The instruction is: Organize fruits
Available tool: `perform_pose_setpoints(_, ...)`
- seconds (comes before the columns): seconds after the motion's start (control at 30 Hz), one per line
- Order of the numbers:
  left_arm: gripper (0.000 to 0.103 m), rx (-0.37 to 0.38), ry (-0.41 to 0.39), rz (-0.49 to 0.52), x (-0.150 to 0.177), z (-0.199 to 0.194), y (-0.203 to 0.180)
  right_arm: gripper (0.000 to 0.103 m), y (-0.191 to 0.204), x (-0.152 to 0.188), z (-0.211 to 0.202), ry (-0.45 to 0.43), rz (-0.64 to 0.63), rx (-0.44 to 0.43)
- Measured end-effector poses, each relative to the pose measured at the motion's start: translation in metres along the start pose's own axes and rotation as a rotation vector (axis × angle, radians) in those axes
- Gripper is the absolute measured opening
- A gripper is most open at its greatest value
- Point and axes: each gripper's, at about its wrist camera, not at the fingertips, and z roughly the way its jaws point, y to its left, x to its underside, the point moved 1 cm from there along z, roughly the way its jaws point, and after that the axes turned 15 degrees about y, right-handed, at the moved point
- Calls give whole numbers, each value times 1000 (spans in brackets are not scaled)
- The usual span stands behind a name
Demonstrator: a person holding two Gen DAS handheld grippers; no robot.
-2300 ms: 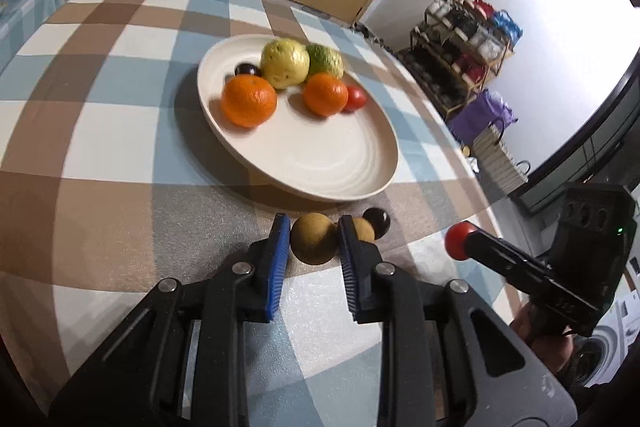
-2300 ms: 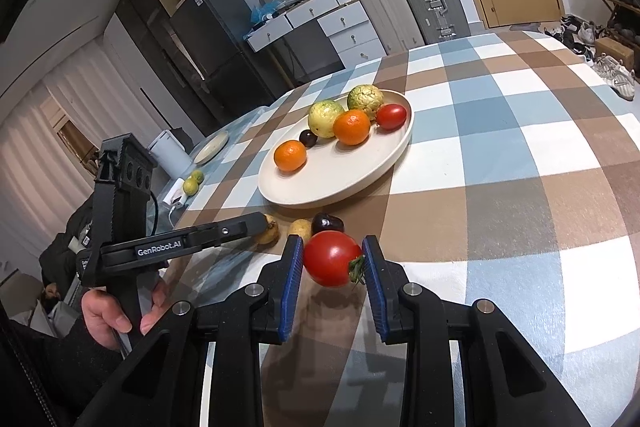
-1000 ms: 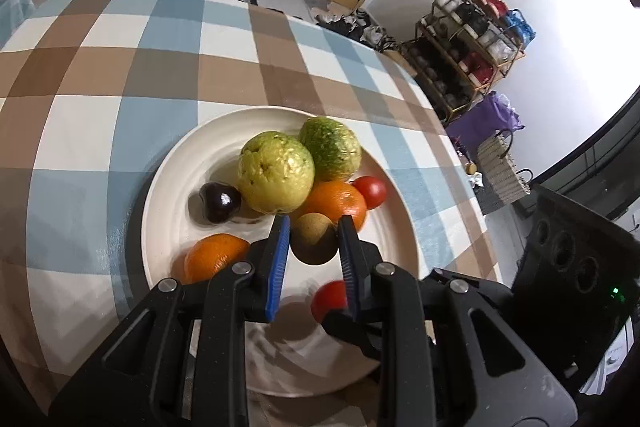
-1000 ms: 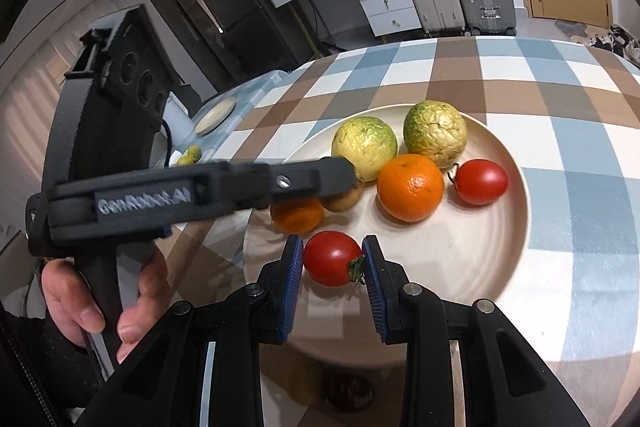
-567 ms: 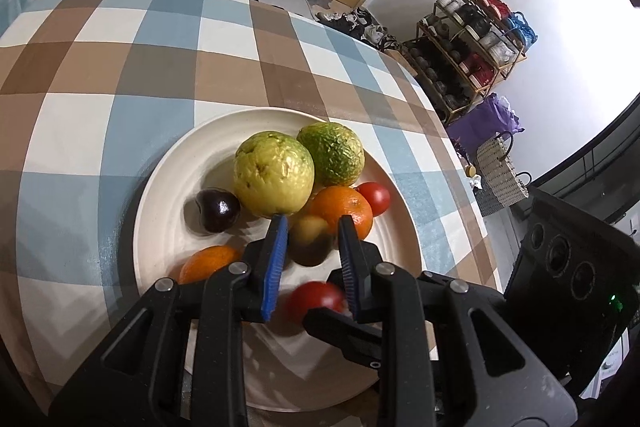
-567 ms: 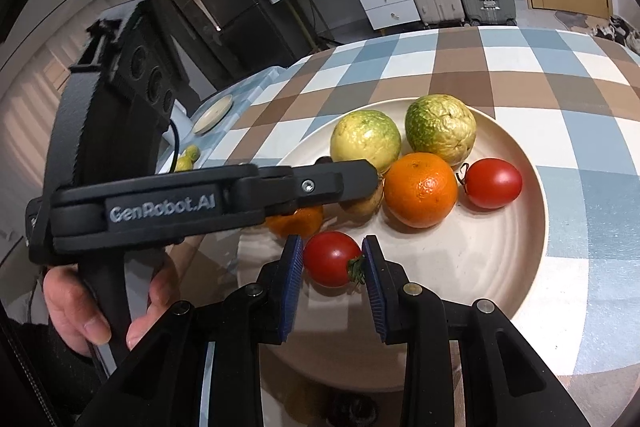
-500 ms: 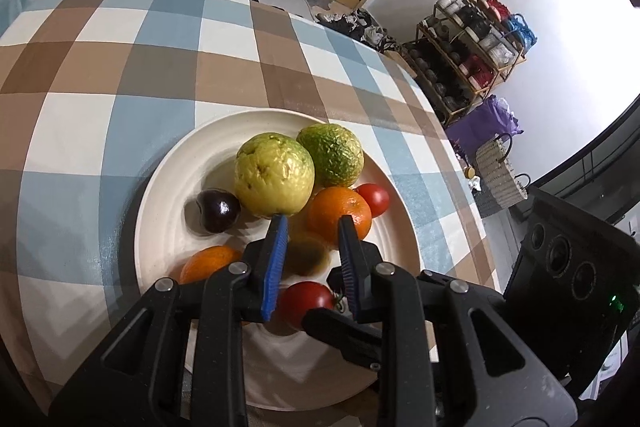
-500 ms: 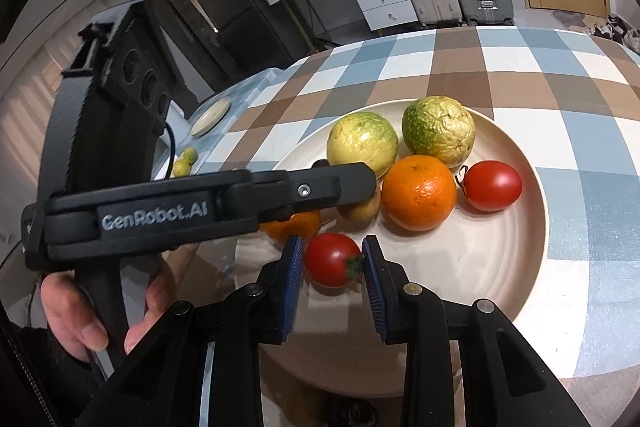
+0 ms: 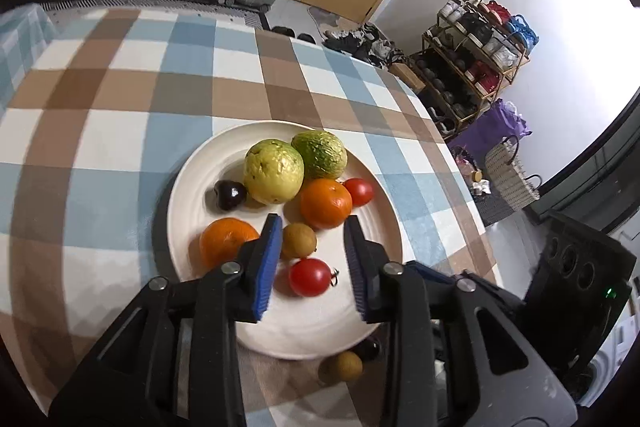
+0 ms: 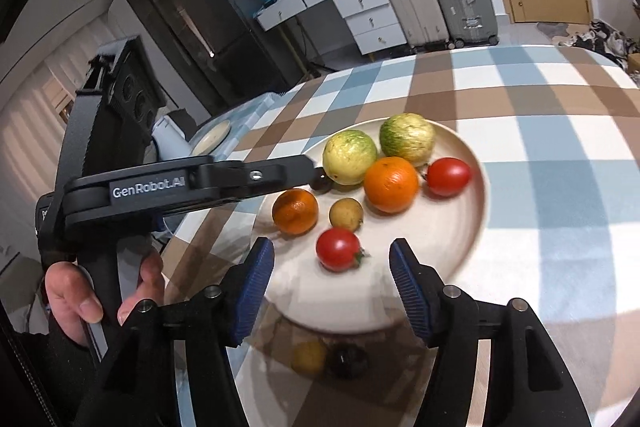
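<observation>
Tomato (image 10: 338, 249) between parted fingers (image 10: 256, 279) (untouched)

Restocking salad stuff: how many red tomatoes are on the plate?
2: one round red tomato near the cream plate's front, one oval red tomato beside the larger orange. None seems hidden.

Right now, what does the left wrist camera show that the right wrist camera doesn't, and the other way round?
Only the left wrist view shows the shoe rack and the purple bag by the wall.

Only the right wrist view shows the hand holding the left gripper, and the dark fridge.

Both show the plate with two green fruits, two oranges, two tomatoes, a dark plum and a small brown fruit, plus two small fruits on the tablecloth beside its near rim.
</observation>
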Motion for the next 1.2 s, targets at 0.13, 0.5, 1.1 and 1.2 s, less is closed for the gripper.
perform_pose_setpoints(0.13,41,-41,-40,30,17,-19,-15,71,-2,14,-21,-43,15,23)
perform_pose_setpoints(0.5,74,-42,-129,96,67,-65,-49,98,8,45,-69,-164,20,78)
perform_pose_setpoints(1.1,102,-77,-198,76,128,-82,-50,103,24,80,-87,-234,-36,165)
perform_pose_setpoints(1.2,102,-108,-170,66,133,-69,-45,103,19,85,-86,-233,-18,168)
